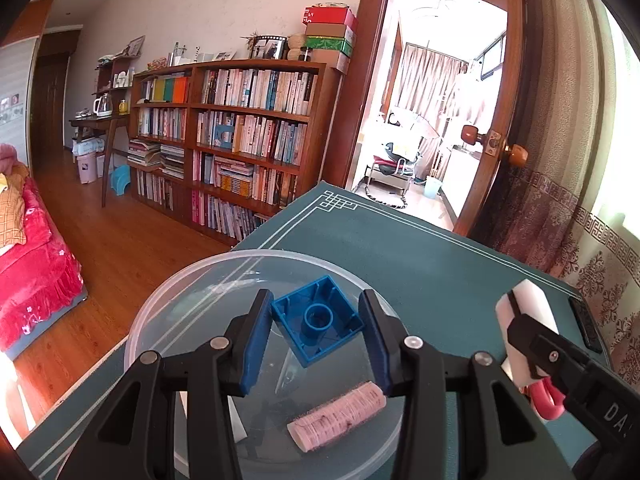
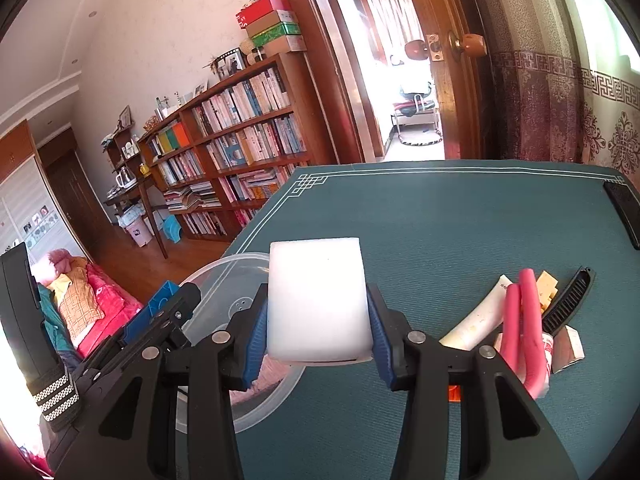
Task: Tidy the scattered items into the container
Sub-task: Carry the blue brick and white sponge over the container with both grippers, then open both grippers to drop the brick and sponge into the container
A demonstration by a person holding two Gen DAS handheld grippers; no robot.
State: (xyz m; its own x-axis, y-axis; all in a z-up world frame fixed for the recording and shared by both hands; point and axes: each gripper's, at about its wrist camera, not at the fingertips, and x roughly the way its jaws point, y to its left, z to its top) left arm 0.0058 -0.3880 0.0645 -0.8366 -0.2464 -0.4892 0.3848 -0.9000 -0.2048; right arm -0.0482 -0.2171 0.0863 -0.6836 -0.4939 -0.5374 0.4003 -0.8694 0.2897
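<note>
A clear round plastic container (image 1: 160, 312) sits on the green table mat (image 1: 440, 272). My left gripper (image 1: 316, 300) hangs over it, shut on a blue toy brick (image 1: 320, 328) that is tilted with its hollow underside towards the camera. A pink roll (image 1: 336, 416) lies inside the container. My right gripper (image 2: 318, 296) is shut on a white foam block (image 2: 318, 300), held just right of the container rim (image 2: 224, 268). In the left wrist view the right gripper (image 1: 516, 312) and the white foam block (image 1: 532, 300) appear at the right. The left gripper (image 2: 180, 300) with the blue brick (image 2: 160, 300) shows at the left of the right wrist view.
To the right on the mat lie a white tube (image 2: 476, 320), pink foam tubes (image 2: 524, 320), a yellow piece (image 2: 546, 286), a black comb (image 2: 568, 300) and a small box (image 2: 568, 346). A black bar (image 2: 624, 212) lies at the mat's far right corner. Beyond the table's left edge are wooden floor and a bookcase (image 1: 224, 132).
</note>
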